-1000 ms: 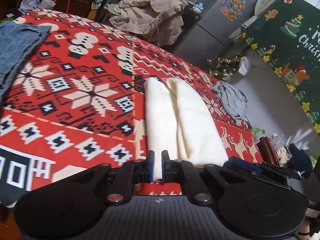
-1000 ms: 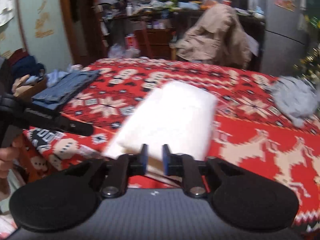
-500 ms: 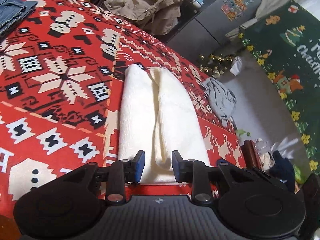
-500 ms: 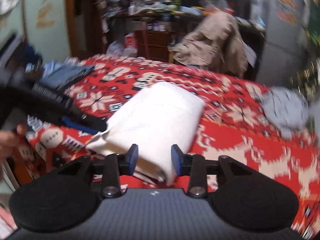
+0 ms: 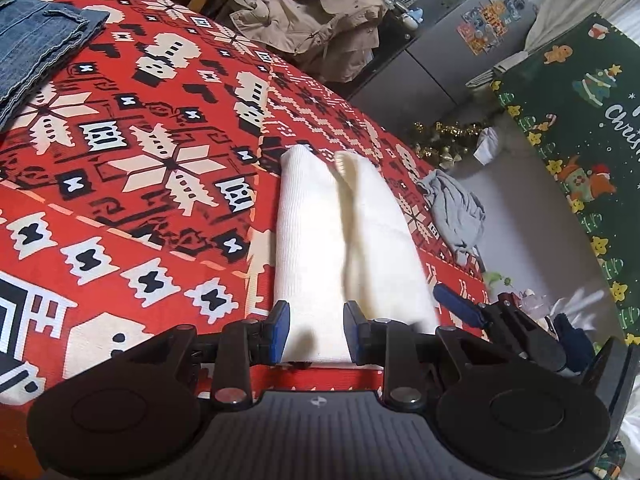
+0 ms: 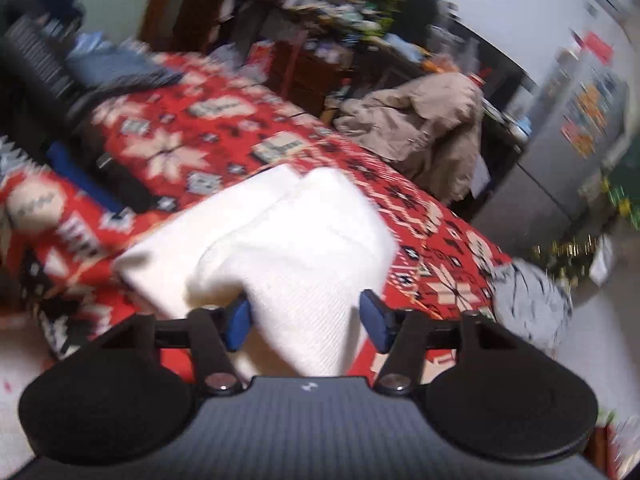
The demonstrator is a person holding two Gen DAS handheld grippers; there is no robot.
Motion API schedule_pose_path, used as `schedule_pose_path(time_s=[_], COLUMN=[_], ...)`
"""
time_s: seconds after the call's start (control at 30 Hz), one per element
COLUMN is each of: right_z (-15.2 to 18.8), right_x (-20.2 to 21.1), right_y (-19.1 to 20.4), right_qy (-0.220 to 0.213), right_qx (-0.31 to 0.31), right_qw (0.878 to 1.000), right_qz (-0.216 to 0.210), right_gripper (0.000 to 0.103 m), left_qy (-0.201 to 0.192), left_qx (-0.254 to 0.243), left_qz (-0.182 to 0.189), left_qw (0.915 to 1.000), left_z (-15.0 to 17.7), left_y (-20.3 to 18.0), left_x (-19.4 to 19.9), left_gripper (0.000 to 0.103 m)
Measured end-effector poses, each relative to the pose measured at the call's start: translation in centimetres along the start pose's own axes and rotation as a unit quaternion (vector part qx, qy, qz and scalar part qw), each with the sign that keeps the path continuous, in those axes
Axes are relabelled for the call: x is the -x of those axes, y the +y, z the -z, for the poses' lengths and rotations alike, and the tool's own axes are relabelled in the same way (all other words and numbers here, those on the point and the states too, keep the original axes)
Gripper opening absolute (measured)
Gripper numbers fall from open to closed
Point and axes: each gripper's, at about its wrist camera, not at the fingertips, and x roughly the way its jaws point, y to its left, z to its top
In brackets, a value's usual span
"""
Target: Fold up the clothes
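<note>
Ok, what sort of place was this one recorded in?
Most likely a lived-in home, decorated for Christmas: clothes lie on a red patterned blanket, a fridge covered in magnets stands behind it, and a green Christmas hanging and gold tinsel sit nearby.

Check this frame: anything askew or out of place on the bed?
The white fold isn't flush: its top layer bulges and splits into two ridges. A grey garment lies crumpled at the blanket's edge, unfolded.

Folded garment: on the patterned cloth, near its front edge.
Jeans: far left.
Crumpled garment: right edge.
</note>
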Motion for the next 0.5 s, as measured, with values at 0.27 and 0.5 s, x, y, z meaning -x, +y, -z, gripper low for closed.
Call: schedule_pose_path(time_s=[0.27, 0.5], right_z=[4.3, 9.8], right_x=[1.2, 2.8], right_y=[-9.9, -14.4], right_qy=[0.012, 0.039], right_qx=[-0.266, -0.359], right_qw=[0.963, 0.927], right_qz=[0.052, 0.1], right_gripper=[0.05, 0.052], left_qy=[0.012, 0.012], left_qx=[-0.012, -0.075], left_qz=[-0.002, -0.026], left_qw=[0.9998, 0.9967], left_z=[0.1, 0.7], left_y=[-0.7, -2.6], left_x=[-1.0, -1.9], left_gripper=[0.027, 0.027])
